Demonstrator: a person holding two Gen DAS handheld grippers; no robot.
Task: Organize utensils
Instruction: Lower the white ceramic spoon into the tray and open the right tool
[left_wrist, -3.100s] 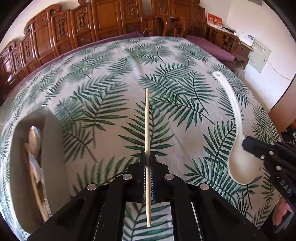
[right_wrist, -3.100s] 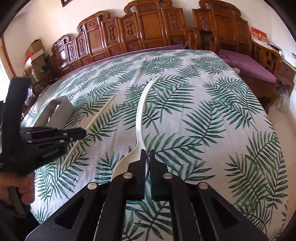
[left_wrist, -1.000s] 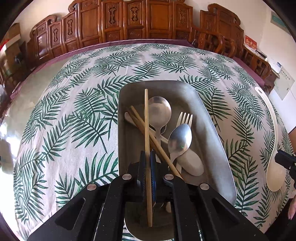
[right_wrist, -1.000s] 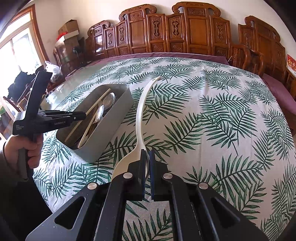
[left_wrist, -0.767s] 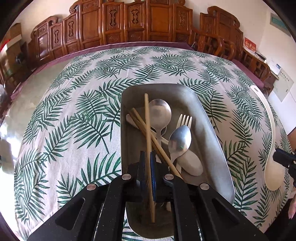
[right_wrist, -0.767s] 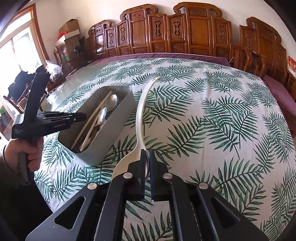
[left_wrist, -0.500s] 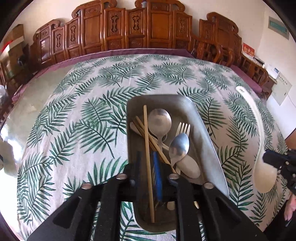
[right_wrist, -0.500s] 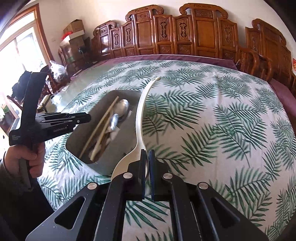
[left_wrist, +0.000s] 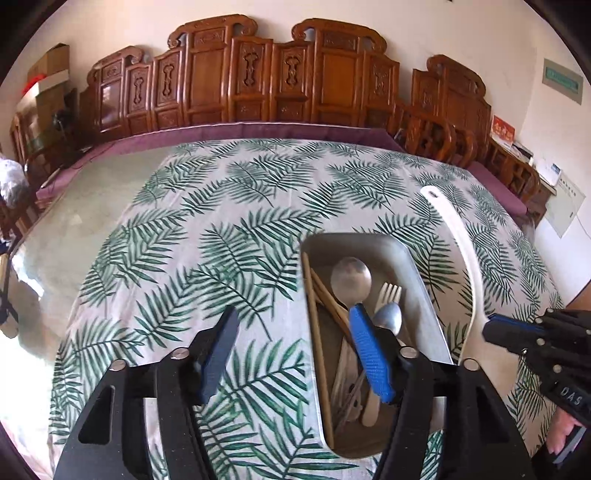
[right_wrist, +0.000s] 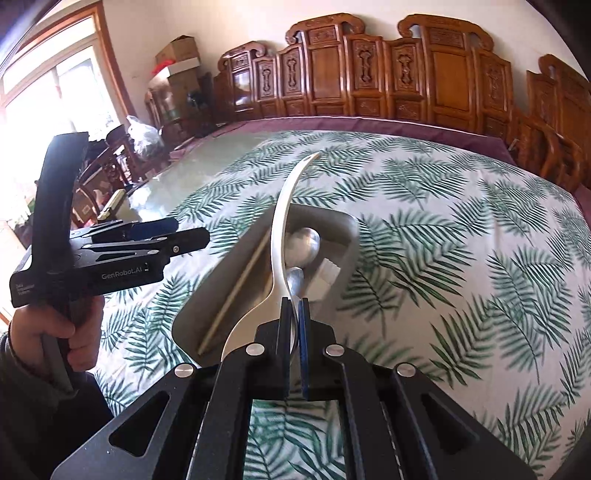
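Observation:
A grey tray on the leaf-print cloth holds metal spoons, a fork and wooden chopsticks. My left gripper hangs above the tray's left rim. Its jaws are opening and nothing is between them. Seen from the right wrist, the left gripper is left of the tray. My right gripper is shut on the bowl of a long white spoon, whose handle reaches over the tray. In the left wrist view the white spoon and right gripper are at the tray's right side.
Carved wooden chairs with purple cushions line the table's far side. Bare glass tabletop lies left of the cloth. A person's hand grips the left gripper's handle. Cardboard boxes stand in the far corner.
The left gripper let go of the chopstick, which now lies in the tray, and its jaws spread wide as it rose. The right gripper carried the white spoon over the tray.

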